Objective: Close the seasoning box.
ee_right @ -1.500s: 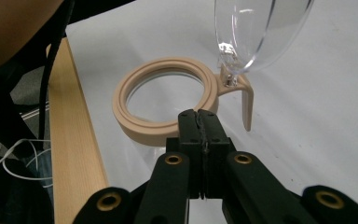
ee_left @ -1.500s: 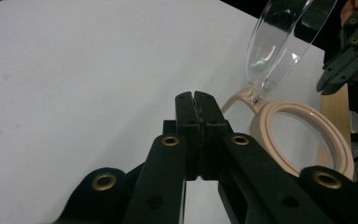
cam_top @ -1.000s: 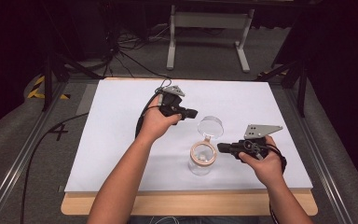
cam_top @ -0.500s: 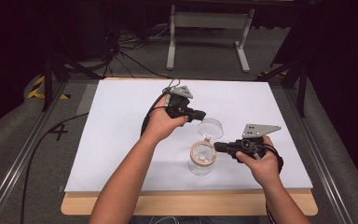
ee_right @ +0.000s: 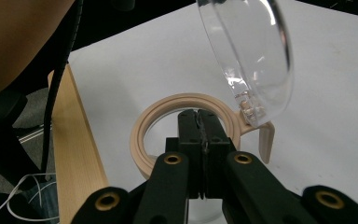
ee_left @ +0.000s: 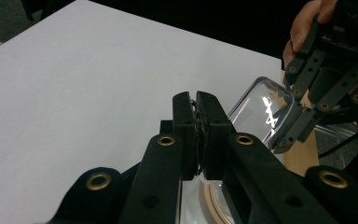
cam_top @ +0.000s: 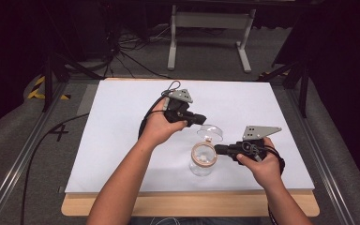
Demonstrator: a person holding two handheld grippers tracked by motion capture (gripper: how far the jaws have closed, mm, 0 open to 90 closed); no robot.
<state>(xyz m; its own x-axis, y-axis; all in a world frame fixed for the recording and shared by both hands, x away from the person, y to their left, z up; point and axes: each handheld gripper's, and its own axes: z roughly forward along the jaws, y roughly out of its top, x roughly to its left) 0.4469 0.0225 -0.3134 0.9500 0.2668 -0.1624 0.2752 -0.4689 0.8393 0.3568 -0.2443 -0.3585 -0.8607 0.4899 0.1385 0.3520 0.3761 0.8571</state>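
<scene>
Roughly, per item:
Left tongs (cam_top: 201, 120): jaws pressed together in the left gripper view (ee_left: 196, 116), nothing seen between them; tips at the raised lid's edge, contact unclear.
Right tongs (cam_top: 218, 149): jaws clenched in the right gripper view (ee_right: 202, 122), tips right at the jar's tan rim; whether they pinch it, cannot tell.
Jar (cam_top: 202, 161): clear glass, upright on the counter just in front of the right tongs, near and below the left tongs.
Rim (ee_right: 168, 116): tan ring round the jar mouth, open, tab hanging at its far side.
Lid (cam_top: 210, 132): clear dome, hinged, tilted up, between the two tongs.
Counter (cam_top: 122, 117): white sheet over a wooden board, under both tongs.
Hands: left (cam_top: 158, 127), right (cam_top: 261, 164), each gripping its tongs.
</scene>
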